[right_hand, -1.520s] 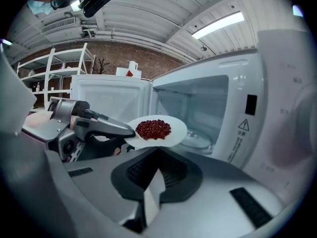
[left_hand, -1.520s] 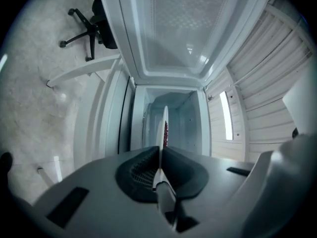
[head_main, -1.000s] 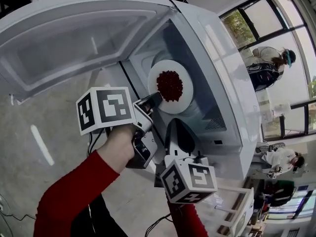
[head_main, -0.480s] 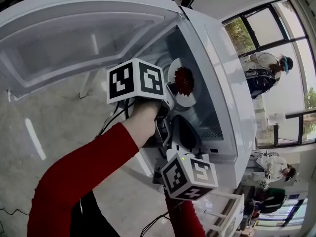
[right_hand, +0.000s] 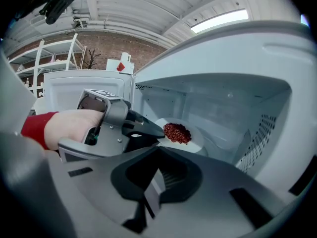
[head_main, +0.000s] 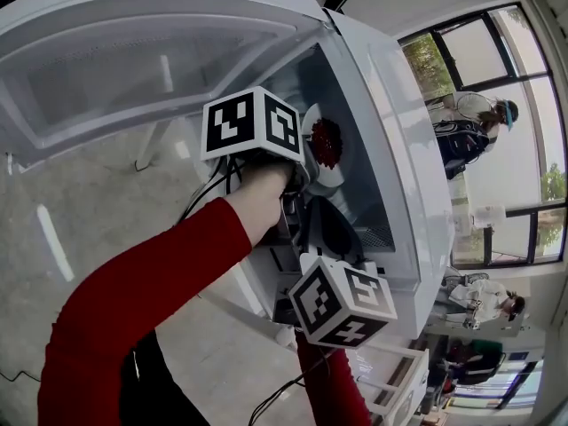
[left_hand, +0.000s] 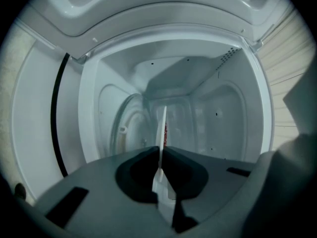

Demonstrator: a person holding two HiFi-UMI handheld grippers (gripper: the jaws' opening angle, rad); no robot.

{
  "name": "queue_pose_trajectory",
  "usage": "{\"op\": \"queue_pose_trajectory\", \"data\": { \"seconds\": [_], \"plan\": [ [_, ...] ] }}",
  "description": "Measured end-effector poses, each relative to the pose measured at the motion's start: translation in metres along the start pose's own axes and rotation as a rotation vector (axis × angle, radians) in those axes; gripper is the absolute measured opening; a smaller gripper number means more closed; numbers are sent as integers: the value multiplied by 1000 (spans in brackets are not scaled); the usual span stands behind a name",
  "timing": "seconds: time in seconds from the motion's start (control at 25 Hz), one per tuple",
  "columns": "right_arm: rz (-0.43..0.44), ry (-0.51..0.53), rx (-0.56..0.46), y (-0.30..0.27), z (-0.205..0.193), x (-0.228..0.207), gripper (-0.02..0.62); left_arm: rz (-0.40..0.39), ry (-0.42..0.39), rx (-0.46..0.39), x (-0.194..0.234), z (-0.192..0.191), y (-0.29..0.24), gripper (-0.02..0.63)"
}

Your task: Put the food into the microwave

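A white microwave oven (head_main: 390,131) is seen with its door (head_main: 133,60) swung wide open at the left. A round white plate (right_hand: 190,142), heaped at its middle with small red food (right_hand: 177,132), is held inside the oven's cavity. Its near rim is pinched by the left claw (left_hand: 160,155), and the plate shows edge-on between the pressed jaws. Whether the plate rests on the cavity floor cannot be told. The right claw (right_hand: 148,192) is held just outside the opening on the near side, its jaws pressed together with nothing between them. A red sleeve (head_main: 133,300) is seen behind the left hand (right_hand: 69,125).
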State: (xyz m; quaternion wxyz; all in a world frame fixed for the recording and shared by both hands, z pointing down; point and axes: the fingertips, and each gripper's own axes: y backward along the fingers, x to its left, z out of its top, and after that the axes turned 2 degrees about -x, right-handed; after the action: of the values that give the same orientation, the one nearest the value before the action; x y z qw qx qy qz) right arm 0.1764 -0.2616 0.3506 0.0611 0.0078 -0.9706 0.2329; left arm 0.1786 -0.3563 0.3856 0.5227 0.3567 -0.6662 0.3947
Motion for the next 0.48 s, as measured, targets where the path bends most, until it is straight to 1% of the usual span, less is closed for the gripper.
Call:
{"op": "queue_pose_trajectory", "data": {
  "seconds": [0.2,0.36,0.48],
  "plan": [
    [1,6,14,3,7,-3,14,22,-16,25,-3,-2,-4,23],
    [9,-16,22,8,11,-5,14,31,-25,57,-9,-7,-8,23],
    [18,-16,29,6,9,-2,12,57,-39,71,-5,-5,-9,23]
  ]
}}
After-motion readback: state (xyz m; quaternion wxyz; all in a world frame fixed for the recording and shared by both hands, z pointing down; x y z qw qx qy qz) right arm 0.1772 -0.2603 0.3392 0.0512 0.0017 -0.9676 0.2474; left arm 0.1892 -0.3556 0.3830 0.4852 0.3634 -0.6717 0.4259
